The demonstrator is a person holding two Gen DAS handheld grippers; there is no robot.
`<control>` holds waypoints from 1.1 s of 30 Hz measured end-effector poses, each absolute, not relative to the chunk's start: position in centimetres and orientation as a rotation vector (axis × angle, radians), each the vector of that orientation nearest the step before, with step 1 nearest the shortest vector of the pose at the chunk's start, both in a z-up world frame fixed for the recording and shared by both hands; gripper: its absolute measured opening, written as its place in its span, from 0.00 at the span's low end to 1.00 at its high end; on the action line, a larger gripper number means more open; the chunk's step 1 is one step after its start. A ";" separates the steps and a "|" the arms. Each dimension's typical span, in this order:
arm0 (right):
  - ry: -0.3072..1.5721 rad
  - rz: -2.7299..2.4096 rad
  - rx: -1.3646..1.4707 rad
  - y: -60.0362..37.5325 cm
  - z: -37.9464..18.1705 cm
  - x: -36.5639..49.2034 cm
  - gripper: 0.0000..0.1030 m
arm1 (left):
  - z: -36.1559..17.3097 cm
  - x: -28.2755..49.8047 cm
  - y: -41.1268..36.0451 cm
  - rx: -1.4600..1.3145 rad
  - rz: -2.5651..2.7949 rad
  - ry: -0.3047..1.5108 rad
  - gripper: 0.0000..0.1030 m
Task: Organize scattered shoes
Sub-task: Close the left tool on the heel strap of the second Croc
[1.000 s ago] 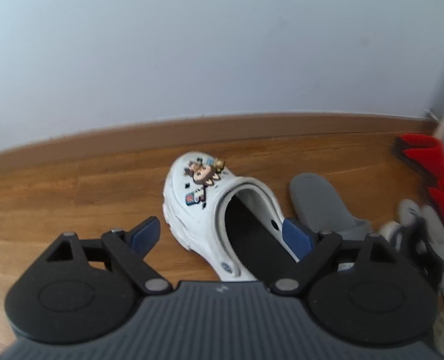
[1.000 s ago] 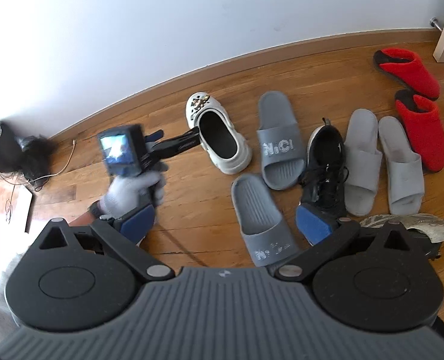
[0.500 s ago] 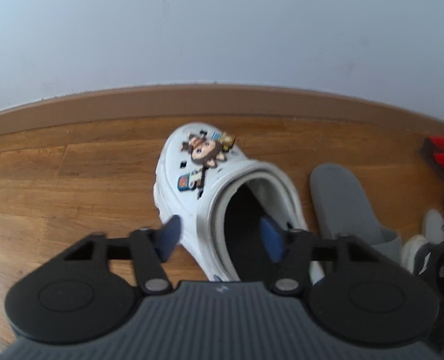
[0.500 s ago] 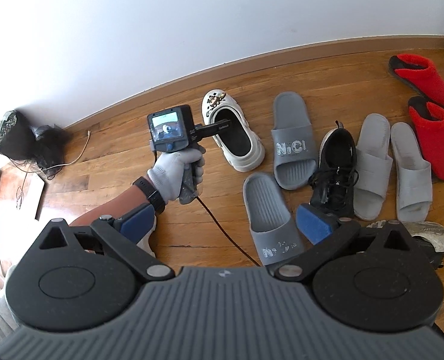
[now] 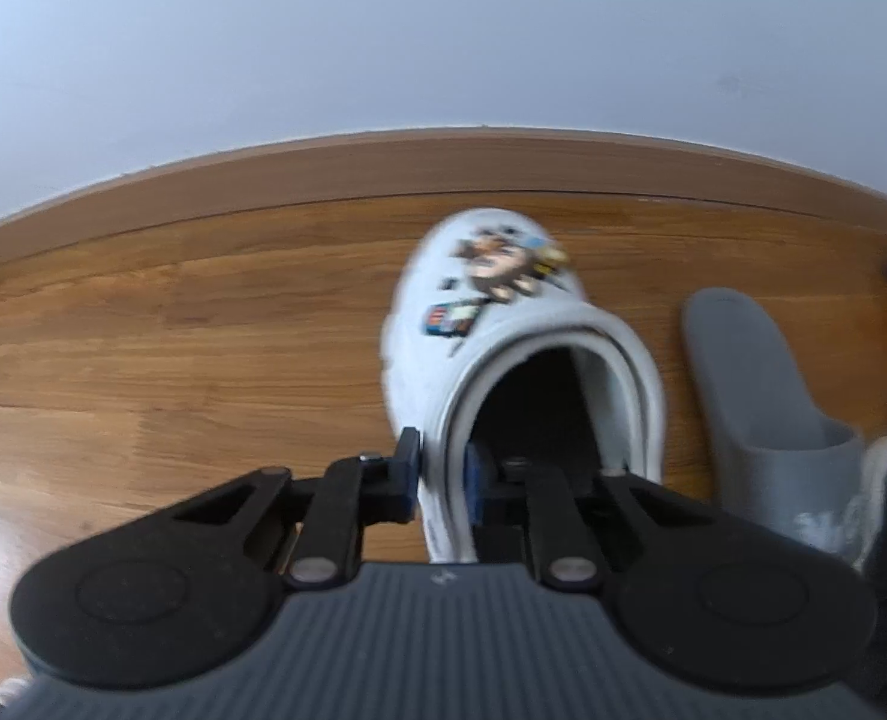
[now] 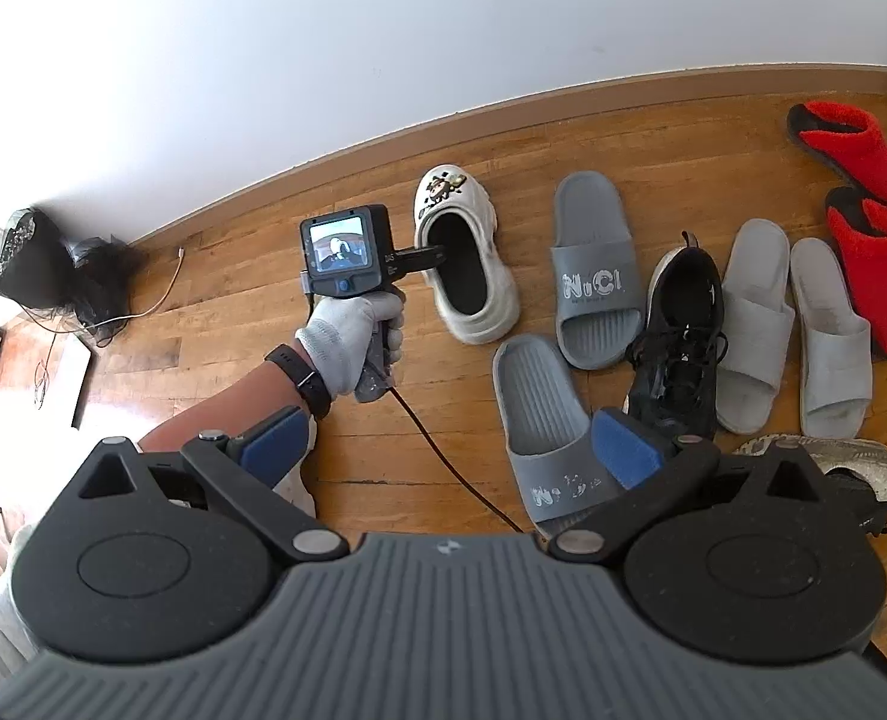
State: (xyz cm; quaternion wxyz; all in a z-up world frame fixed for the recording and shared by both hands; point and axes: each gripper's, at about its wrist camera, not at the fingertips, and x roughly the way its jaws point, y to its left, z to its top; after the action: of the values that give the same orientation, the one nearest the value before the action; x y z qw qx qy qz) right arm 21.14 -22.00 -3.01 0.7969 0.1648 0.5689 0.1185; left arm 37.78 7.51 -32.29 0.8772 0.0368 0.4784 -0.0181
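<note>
Partly blurred, the left tool has just clamped the white clog's side wall, heel hidden.

We have two fisheye views, each looking forward and down along a gripper's own fingers, whose dark body fills the lower part of the frame. Our left wrist view sits low and very close to the white clog, which fills mid-frame, with the wall above. Our right wrist view stands higher and farther back, taking in the wooden floor, the scattered shoes across the right half and the left gripper at centre. Both views share the clog, the grey slide beside it, floor and wall.
</note>
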 end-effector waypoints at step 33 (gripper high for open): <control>1.257 0.269 0.369 -21.5 -3.8 21.5 0.99 | -29.4 37.1 6.1 -0.184 -0.107 0.956 0.48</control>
State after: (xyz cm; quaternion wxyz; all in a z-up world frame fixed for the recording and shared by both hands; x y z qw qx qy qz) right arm 21.48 -21.49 -3.80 0.7847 0.1709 0.5826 0.1246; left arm 37.05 6.08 -29.38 0.8825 -0.0884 0.4592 -0.0512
